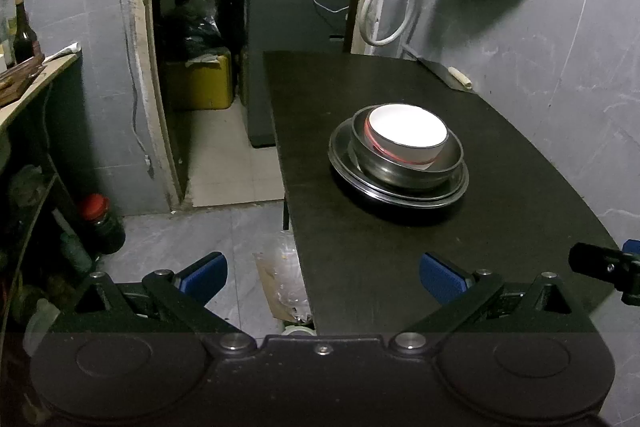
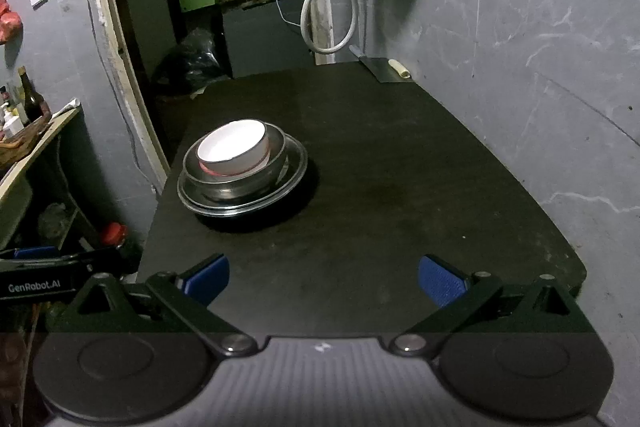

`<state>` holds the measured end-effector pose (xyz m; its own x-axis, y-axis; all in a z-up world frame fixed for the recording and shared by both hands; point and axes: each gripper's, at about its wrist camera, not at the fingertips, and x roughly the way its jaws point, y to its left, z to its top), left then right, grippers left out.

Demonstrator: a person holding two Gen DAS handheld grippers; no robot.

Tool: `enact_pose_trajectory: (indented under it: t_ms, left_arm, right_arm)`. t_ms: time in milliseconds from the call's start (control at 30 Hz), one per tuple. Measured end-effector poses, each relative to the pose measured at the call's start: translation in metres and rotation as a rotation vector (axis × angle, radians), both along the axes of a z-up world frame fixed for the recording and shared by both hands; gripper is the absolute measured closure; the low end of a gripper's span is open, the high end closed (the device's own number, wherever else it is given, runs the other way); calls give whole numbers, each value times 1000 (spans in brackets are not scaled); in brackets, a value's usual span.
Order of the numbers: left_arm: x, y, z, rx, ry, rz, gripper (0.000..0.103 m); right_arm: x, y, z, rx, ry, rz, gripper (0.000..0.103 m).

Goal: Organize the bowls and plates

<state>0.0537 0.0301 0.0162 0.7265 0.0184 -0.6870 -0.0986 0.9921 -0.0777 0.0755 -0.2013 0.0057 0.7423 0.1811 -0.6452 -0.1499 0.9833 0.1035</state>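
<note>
Stack sits on the dark surface, toward its doorway-side edge: white bowl nested in a steel bowl, both on what looks like two steel plates. Nothing else loose near the stack; a cleaver lies well apart at the far end by the wall.

Left claw spread wide, empty, hanging off the near edge of the surface, short of the stack. Right claw also spread, empty, over the near part of the surface, stack ahead and to its left.

Judgement: stacking looks done or nearly so. White bowl sits off-centre in the steel bowl, toward its far rim. If tidying, nudge the white bowl's rim, don't pinch the steel one: thin, slick, likely to skate. Keep the stack from sliding toward the doorway edge; push toward the wall side only.
</note>
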Motion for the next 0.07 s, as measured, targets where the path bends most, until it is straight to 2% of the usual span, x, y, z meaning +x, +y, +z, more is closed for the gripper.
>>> enact_pose_trajectory:
  t_ms: [67]
  left_arm:
    - [3,0,-1,1,5,-2,1]
  right_arm:
    - [3,0,-1,-1,4,-1,0]
